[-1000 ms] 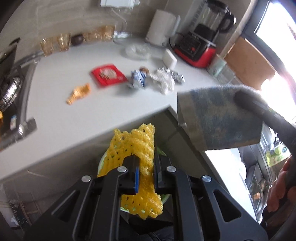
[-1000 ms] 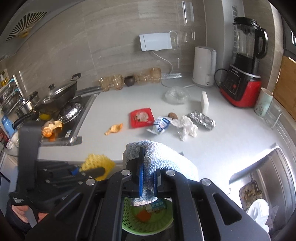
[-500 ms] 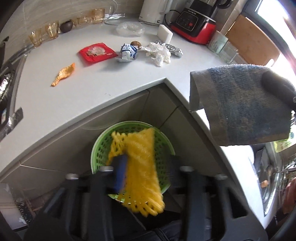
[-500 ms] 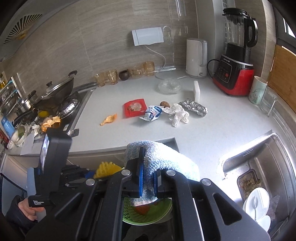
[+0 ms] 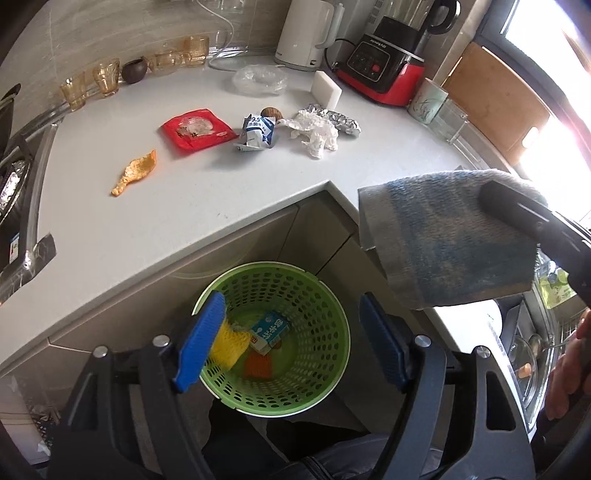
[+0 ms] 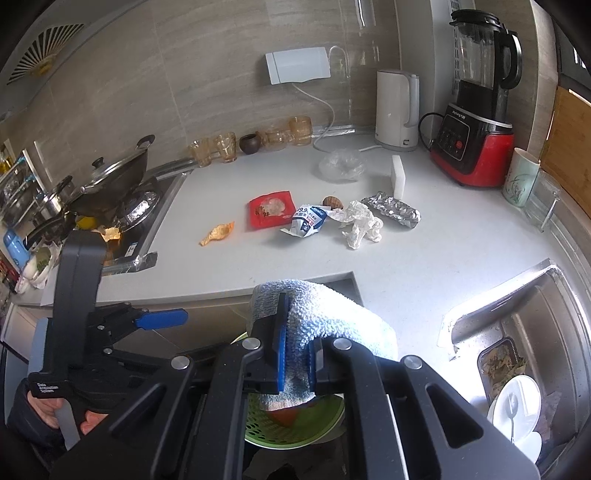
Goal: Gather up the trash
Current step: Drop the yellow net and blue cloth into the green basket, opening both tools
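My left gripper hangs over the green basket below the counter edge, its jaws opening with nothing pressed between them. The yellow foam net lies in the basket beside the left pad, next to a small milk carton. My right gripper is shut on a blue-grey cloth, held to the right of the basket. On the counter lie a red wrapper, an orange peel, a milk pouch, a crumpled tissue and foil.
A clear plastic bag, white sponge, kettle and red blender stand at the back of the counter. The stove with a wok is at the left, the sink at the right.
The left jaws have gone from shut on the yellow net to wide apart, and the net has dropped into the green basket. The right gripper still holds the cloth.
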